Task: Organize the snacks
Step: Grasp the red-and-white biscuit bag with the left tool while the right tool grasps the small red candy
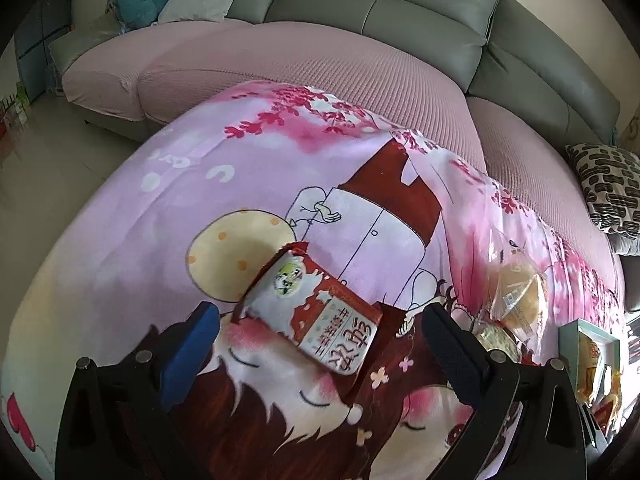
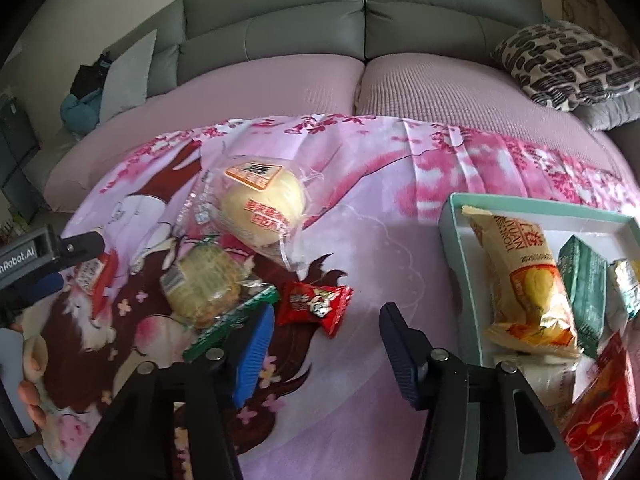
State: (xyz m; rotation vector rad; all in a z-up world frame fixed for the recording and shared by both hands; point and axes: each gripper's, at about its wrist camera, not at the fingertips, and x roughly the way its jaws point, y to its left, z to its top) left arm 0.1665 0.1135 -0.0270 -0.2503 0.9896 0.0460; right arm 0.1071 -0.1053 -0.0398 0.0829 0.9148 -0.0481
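My left gripper (image 1: 320, 314) is open over a red-and-white snack packet (image 1: 310, 314) that lies on the pink cartoon cloth (image 1: 248, 168) between its fingers; that packet also shows in the right wrist view (image 2: 94, 276). My right gripper (image 2: 326, 320) is open and empty, just above a small red candy packet (image 2: 316, 306). A green packet (image 2: 232, 320) lies by its left finger. A round bun in clear wrap (image 2: 260, 204) and a pale cake in wrap (image 2: 204, 286) lie on the cloth. A teal-rimmed tray (image 2: 452, 232) at right holds a yellow packet (image 2: 524, 292), a green packet (image 2: 584, 288) and others.
A grey sofa with pink seat covers (image 2: 280, 92) runs behind the cloth. A black-and-white patterned cushion (image 2: 568, 64) lies at the right. The left gripper's body (image 2: 44, 256) shows at the left edge of the right wrist view. Wrapped buns (image 1: 516, 284) and the tray (image 1: 592, 344) show right of the left gripper.
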